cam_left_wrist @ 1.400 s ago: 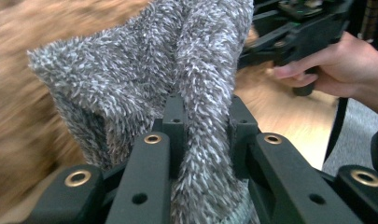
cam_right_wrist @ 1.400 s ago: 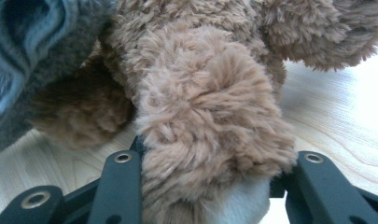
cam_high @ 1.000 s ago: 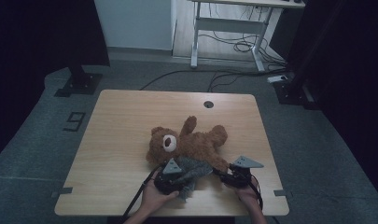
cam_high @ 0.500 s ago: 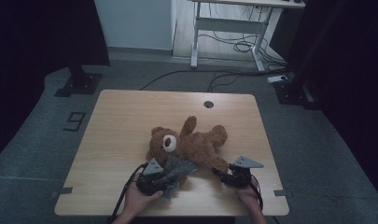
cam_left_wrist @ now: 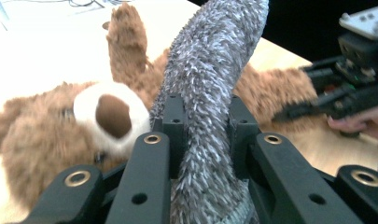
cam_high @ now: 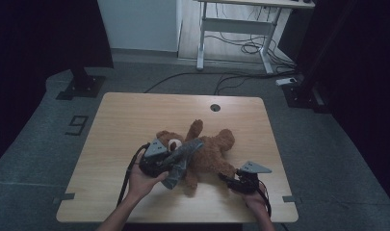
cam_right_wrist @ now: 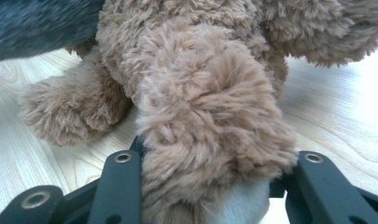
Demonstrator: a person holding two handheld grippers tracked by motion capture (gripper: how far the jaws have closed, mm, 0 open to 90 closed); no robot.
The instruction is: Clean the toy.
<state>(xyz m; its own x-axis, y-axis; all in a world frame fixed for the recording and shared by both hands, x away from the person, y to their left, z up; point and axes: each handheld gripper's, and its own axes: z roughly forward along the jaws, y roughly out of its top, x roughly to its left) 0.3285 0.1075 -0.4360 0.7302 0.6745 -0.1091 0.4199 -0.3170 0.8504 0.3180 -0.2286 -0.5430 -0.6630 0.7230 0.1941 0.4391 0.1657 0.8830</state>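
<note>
A brown teddy bear (cam_high: pixel 211 148) lies on its back on the wooden table (cam_high: pixel 130 120), with its head toward the left. My left gripper (cam_high: pixel 172 161) is shut on a grey fuzzy cloth (cam_high: pixel 184 155), held just above the bear's head and chest. In the left gripper view the grey cloth (cam_left_wrist: pixel 210 88) stands up between the jaws of my left gripper (cam_left_wrist: pixel 205 119), and the bear's face (cam_left_wrist: pixel 107 116) lies behind it. My right gripper (cam_high: pixel 227 178) is shut on the bear's leg (cam_right_wrist: pixel 205 112) close to the table top. One end of the grey cloth (cam_right_wrist: pixel 37 23) shows at the upper left of the right gripper view.
A round cable hole (cam_high: pixel 215 107) sits near the table's far edge. Beyond the table stand a white desk frame (cam_high: pixel 231 29) with cables on the floor and a dark stand base (cam_high: pixel 82 84) at the left. A person's forearms come in over the near edge.
My left gripper has risen and moved left and away from the near edge, lifting the grey cloth over the bear's head and chest. The right gripper has kept still on the leg.
</note>
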